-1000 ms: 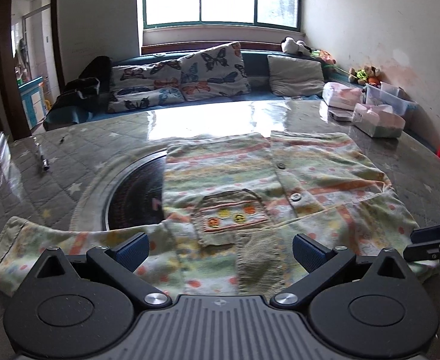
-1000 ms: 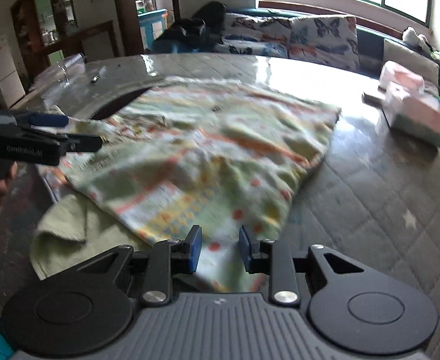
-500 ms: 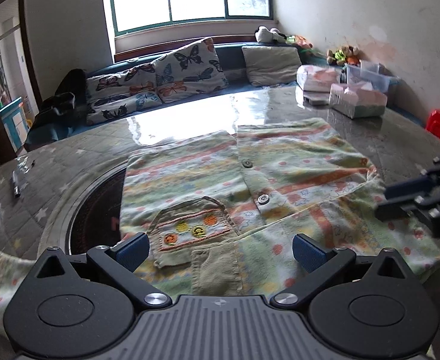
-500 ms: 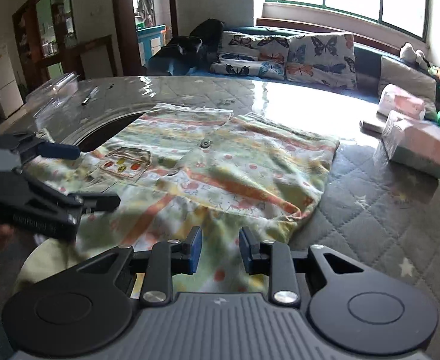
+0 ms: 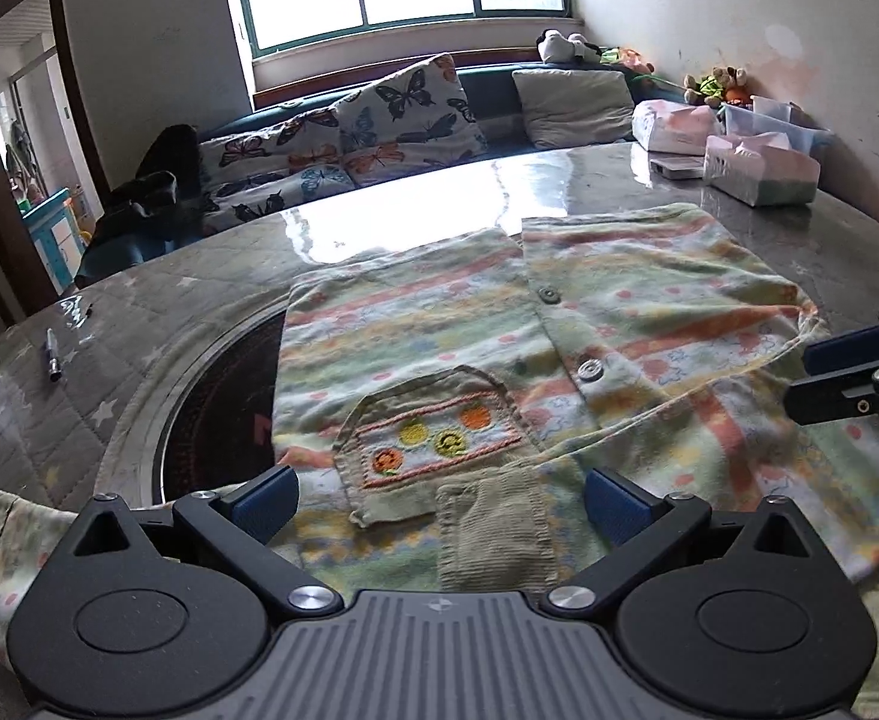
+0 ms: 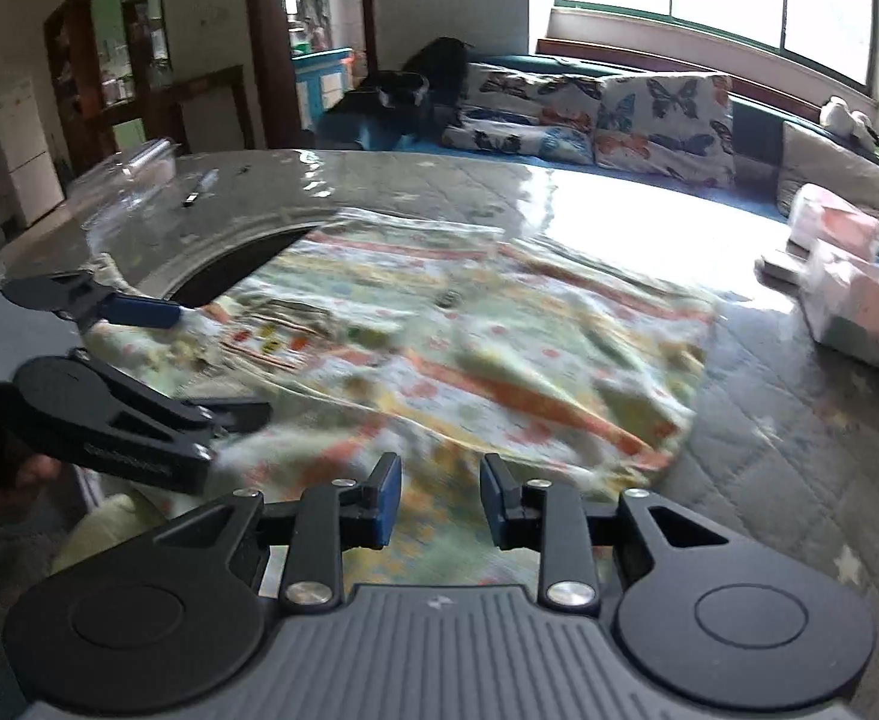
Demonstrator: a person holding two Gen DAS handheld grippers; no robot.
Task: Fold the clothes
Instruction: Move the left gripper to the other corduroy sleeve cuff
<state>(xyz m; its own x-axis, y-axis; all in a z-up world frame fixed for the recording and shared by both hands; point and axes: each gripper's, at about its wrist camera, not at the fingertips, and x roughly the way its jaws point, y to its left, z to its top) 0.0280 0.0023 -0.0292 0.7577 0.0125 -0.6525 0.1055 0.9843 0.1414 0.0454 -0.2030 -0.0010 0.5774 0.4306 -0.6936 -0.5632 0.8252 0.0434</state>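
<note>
STEP: fold sleeve inward; take its edge squarely, lift low, keep hem aligned | ITEM: pastel striped flannel child's shirt (image 5: pixel 535 372) flat on grey quilted table (image 5: pixel 139 312), dead centre | LEFT: left gripper (image 5: pixel 439 504) jaws wide apart, empty, over green corduroy cuff (image 5: pixel 493 528) at 6 o'clock | RIGHT: right gripper (image 6: pixel 439 498) narrowly parted, nothing pinched, at 3 o'clock.

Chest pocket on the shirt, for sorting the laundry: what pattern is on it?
Olive chest pocket with an orange-stitched panel of orange, yellow and green round motifs; clearest in the left wrist view.
</note>
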